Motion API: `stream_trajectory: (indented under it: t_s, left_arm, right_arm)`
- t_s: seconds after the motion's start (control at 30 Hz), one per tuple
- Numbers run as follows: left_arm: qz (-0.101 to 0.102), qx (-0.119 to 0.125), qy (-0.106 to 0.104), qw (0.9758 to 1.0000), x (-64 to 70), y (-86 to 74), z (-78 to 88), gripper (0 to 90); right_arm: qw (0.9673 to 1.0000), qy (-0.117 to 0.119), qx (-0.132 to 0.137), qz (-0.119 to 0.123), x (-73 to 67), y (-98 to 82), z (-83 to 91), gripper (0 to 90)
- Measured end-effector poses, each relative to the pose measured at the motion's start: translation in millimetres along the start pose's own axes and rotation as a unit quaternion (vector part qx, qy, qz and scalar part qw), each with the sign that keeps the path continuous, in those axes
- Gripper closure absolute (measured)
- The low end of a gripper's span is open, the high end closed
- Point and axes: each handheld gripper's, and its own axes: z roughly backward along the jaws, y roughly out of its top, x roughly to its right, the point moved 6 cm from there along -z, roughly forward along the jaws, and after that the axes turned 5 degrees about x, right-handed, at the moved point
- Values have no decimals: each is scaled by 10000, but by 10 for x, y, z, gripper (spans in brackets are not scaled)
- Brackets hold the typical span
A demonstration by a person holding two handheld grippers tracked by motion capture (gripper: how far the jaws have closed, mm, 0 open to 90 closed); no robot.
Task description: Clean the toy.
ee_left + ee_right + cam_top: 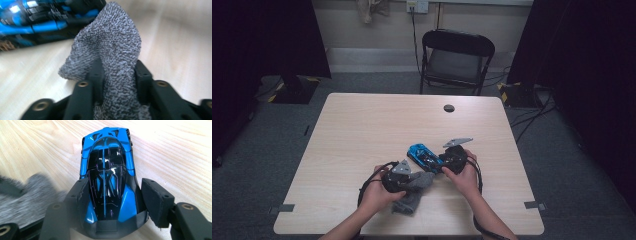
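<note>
Behind, a black folding metal chair (457,57) stands past the pale wood-grain counter (362,130), nothing blocking. Left gripper (404,177) jaws pinch a fuzzy grey knit cloth (112,50), soft, bunched, near the counter's front edge. Right gripper (447,161) jaws clamp a glossy blue-and-black toy car (107,182), just beside the cloth.

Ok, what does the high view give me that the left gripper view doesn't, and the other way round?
High view alone: the folding chair, the whole table, both hands, and the right claw closed around the blue toy car. Left gripper view alone: the grey sock pinched between the left claw jaws, its knit texture close up. Both: sock, car, light wood tabletop.
</note>
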Motion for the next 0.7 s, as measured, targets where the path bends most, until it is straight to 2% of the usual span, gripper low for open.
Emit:
stream_trajectory:
  t_s: [0.03, 0.1, 0.17, 0.23, 0.3, 0.4, 0.6, 0.7]
  left_arm:
    - [-199, -94, 86, 9997, -19, 3, -31, 571]
    - [-126, -54, 102, 9999, -16, 28, -109, 554]
    - [-248, -140, 200, 9994, -25, 55, -157, 525]
    - [-285, -174, 269, 9991, -40, 78, -200, 564]
    - [-70, -133, 291, 9995, -71, 98, -215, 620]
    - [176, -78, 237, 9995, -127, 104, -213, 654]
    - [336, -141, 266, 9990, -206, 122, -203, 686]
    - [413, -131, 359, 9984, -270, 124, -187, 690]
  right_arm:
    - [10000, 3, 2, 6, 0, -2, 1, 408]
    - [10000, 3, -16, 6, -1, -7, 7, 409]
    - [10000, 12, -23, 17, -1, -8, 10, 411]
    - [10000, 26, -20, 33, 3, -10, 12, 413]
    - [10000, 59, -8, 22, 10, -14, 16, 415]
    - [9999, 101, -1, 2, 18, -23, 24, 419]
    - [9999, 117, -42, -1, 26, -25, 30, 422]
    - [9999, 116, -101, -8, 27, -26, 41, 437]
